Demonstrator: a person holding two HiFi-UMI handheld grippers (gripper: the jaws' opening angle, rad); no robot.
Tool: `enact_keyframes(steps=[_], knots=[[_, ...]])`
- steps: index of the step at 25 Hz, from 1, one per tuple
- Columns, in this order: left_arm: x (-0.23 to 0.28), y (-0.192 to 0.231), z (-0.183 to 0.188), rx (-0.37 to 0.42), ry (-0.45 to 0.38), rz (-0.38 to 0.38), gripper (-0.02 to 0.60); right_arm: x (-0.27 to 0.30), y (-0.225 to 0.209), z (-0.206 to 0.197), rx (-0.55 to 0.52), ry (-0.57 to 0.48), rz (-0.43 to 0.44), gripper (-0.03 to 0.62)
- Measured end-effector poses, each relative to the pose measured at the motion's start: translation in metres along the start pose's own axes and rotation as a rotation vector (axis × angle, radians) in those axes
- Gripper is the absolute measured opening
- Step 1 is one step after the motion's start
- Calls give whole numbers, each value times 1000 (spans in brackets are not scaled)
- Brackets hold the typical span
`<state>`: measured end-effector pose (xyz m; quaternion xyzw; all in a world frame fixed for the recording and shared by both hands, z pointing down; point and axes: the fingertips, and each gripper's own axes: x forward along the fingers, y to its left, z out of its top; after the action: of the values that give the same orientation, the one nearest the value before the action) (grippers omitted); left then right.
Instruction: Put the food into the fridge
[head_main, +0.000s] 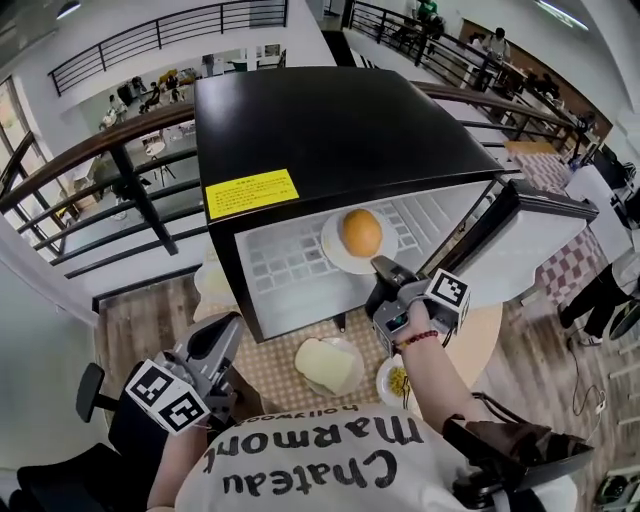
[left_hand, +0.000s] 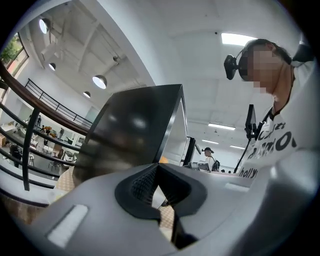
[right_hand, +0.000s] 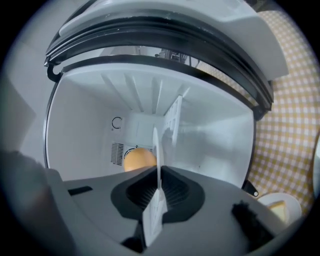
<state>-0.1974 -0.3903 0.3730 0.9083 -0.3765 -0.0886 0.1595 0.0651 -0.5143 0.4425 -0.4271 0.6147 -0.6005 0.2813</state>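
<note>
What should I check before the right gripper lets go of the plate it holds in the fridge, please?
1. Fridge door open wide: ok.
2. Right gripper jaws shut on the plate rim: ok.
3. Round orange food sitting mid-plate: ok.
4. Plate set down inside the fridge: cannot tell.
5. Left gripper empty, jaws together, clear of the fridge: ok.
6. All food stored: not ok; the bread plate sits on the table.
</note>
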Motion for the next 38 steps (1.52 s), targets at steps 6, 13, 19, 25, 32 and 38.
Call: enact_keyframes(steps=[6, 13, 19, 25, 32, 38], knots=[[-2, 14, 16, 1, 2, -36, 6, 12, 18, 3, -95, -36, -26, 23], [-3, 27, 23, 2, -6, -50, 6, 20, 27, 8, -209, -61, -98, 25], [3, 28, 24, 2, -11, -66, 6, 21, 28, 18, -287, -78, -147, 25], [2, 30, 20, -7, -3, -76, 6, 22, 33, 18, -402, -71, -167, 43], [-1, 28, 17, -9, 0, -77, 6, 23, 33, 21, -574, -59, -233, 87], [-8, 26, 17, -11, 1, -67, 6, 23, 32, 23, -706, -47, -285, 110]])
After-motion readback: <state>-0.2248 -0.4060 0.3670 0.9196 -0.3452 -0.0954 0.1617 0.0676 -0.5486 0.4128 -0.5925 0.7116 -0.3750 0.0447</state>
